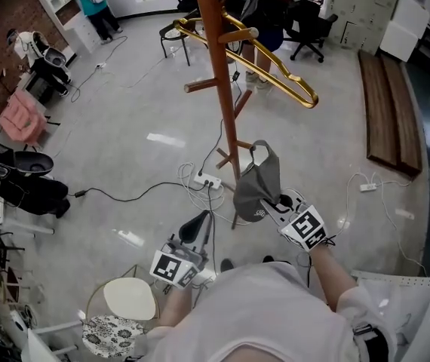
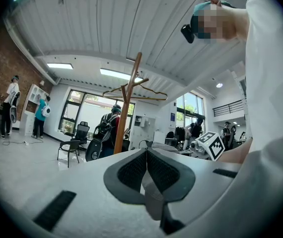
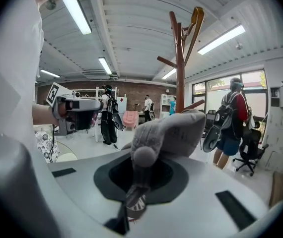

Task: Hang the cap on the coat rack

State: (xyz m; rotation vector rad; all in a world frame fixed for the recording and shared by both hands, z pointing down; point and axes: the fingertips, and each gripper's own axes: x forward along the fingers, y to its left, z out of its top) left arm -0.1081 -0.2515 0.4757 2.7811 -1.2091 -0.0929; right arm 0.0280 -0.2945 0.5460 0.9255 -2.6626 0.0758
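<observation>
The right gripper (image 1: 281, 204) sits just right of centre in the head view, its jaws pinched almost together on one edge of the soft grey fabric cap (image 1: 258, 190). Gripped at the edge, the crown sags free and open, which I judge suits slipping it over a peg. In the right gripper view a fold of the cap and a small label are clamped between the jaws, and the crown bulges up in front of them.

The cap hangs in the air just beside the trunk of the tall brown wooden coat rack (image 1: 219, 74), and as far as I can tell it touches no peg. In the right gripper view the pegs branch off above it, so it probably needs lifting before it can be hooked on.

A gold metal clothes hanger (image 1: 309, 96) already occupies an upper arm and slants toward the upper right, leaving the bare pegs as the likelier spots.

The left gripper (image 1: 195, 228), lower left of centre, has its jaws closed together on nothing. It hangs back from the rack — one grip seems enough for something this light.
</observation>
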